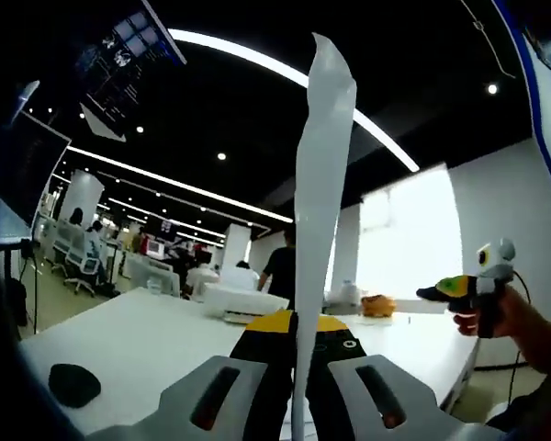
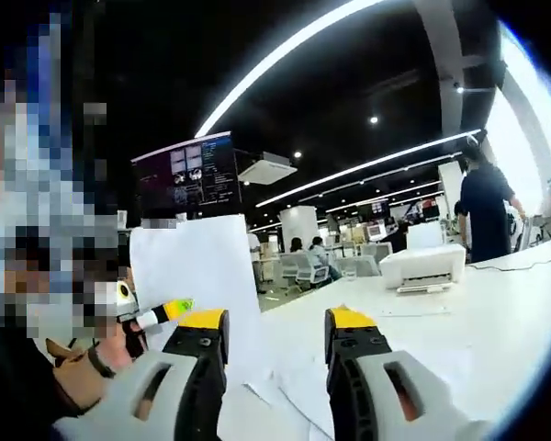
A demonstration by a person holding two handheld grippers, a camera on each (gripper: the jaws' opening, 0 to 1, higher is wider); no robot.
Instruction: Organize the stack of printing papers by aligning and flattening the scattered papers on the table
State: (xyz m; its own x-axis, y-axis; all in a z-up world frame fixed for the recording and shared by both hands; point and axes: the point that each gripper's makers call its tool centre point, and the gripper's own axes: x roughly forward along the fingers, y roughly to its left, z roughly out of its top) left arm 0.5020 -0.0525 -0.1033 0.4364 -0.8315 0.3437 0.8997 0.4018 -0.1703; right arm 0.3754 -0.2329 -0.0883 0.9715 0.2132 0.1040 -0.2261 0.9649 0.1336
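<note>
Here the left tongs (image 1: 303, 354), grey with yellow-and-black tips, are clamped on a thin white sheet of printing paper (image 1: 323, 184) that stands upright and edge-on from between the jaws, well above the white counter (image 1: 138, 335). In the right gripper view the right tongs (image 2: 274, 344) stand apart with nothing between them, hovering over more white sheets (image 2: 294, 390) lying loose and overlapping on the counter. The lifted sheet shows there too, broadside, just beside the left tongs' yellow tip.

Judging from this, the raised paper is held by one edge only, so it could flop, crease or slip free if the hand swings quickly. Dropped carelessly, it might land skewed on the scattered sheets and undo any alignment.

Counted: one sheet in the air; at least two on the counter, the exact number unclear; one dark rounded object (image 1: 74, 383) on the counter; one white printer (image 2: 424, 262) farther off; one standing person in dark clothes (image 2: 489, 202).
</note>
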